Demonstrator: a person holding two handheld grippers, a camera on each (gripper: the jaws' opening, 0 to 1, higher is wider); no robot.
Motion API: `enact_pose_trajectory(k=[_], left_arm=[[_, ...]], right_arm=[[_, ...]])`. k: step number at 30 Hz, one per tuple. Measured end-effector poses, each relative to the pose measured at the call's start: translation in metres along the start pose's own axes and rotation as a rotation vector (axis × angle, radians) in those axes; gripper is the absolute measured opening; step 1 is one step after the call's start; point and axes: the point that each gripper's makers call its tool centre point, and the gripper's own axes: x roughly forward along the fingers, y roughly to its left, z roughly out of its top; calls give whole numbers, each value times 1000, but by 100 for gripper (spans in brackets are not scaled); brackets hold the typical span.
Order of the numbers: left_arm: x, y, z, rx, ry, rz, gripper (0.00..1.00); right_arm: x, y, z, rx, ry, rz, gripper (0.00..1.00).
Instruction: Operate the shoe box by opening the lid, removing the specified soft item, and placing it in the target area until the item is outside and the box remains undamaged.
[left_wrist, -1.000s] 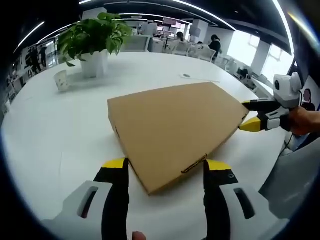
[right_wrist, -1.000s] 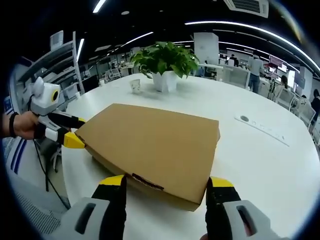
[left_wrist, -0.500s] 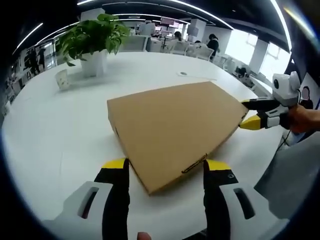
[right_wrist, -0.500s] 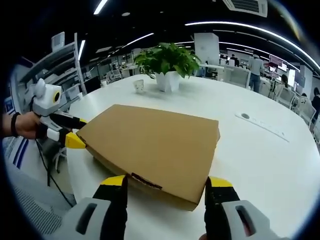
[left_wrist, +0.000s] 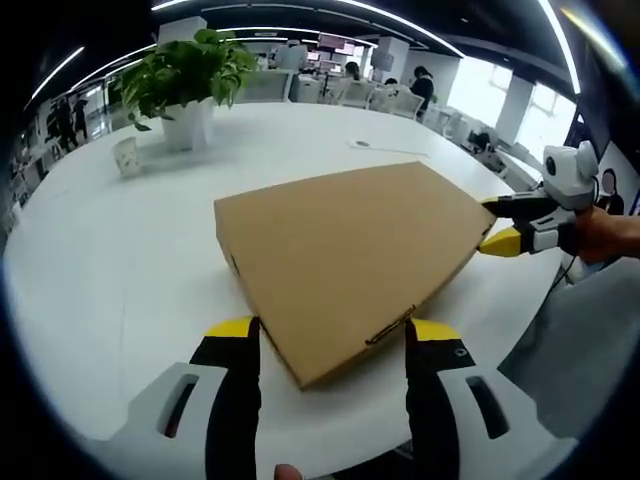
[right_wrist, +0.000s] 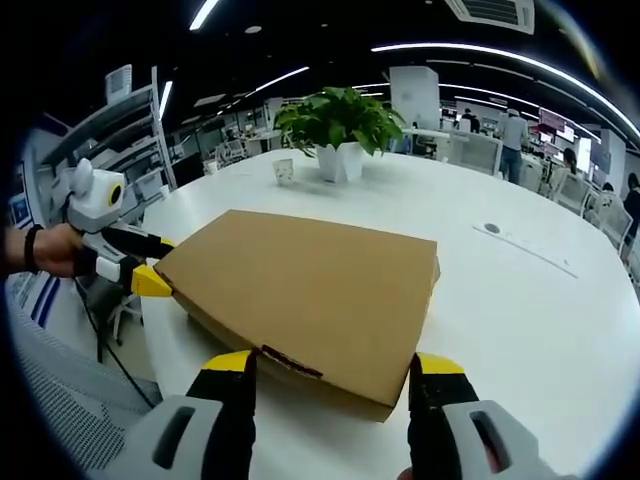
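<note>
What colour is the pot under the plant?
White; the tapered plant pot shows best in the right gripper view.

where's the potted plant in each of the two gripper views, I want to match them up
Left gripper view: the potted plant stands upper left, far across the white table.
Right gripper view: the potted plant stands top centre, beyond the far edge of the box.
Shared landmark: the closed cardboard shoe box lies flat between both grippers.

One cardboard shoe box (left_wrist: 345, 253) lies on one white table (left_wrist: 110, 250). Far across it stand one potted plant (left_wrist: 185, 80) and one paper cup (left_wrist: 124, 158). Two grippers are in view, left (left_wrist: 325, 345) and right (right_wrist: 330, 375).
</note>
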Motion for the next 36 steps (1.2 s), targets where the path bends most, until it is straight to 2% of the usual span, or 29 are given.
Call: enact_pose_trajectory(k=[36], left_arm=[[-6,-1,8,-27,-24,4,56]], right_arm=[[-3,-1,7,37,-15,16,59]])
